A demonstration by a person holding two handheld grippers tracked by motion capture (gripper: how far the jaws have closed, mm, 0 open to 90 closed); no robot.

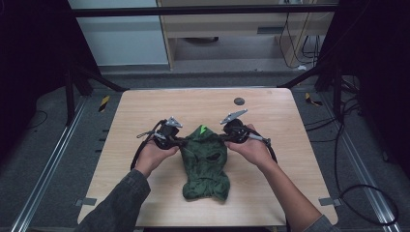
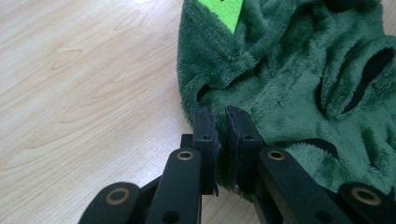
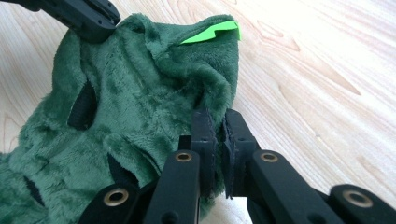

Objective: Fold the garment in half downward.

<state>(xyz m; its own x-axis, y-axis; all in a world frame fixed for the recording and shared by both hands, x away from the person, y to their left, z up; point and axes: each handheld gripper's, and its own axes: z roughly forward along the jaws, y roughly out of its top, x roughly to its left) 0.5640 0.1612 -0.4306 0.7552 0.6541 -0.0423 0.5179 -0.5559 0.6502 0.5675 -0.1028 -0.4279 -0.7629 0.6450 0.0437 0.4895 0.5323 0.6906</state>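
I note the dark green plush fleece garment point(image 1: 205, 162) rumpled on the pale wooden table point(image 1: 270, 111); left gripper point(image 2: 222, 122) pinches its edge, jaws nearly closed; right gripper point(image 3: 219, 125) likewise.

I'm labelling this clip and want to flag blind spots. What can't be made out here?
- Garment type: bunched in the high view, cut off by frame edges in both gripper views.
- Bright green tag: any print is too small to read.
- Dark disc on the table: too small to identify.
- Garment underside: hidden against the table.

Probably a lab recording bay: wooden table point(image 1: 145, 193) inside a black metal frame point(image 1: 203, 10), floor rails point(image 1: 46, 169), loose cables point(image 1: 367, 198).
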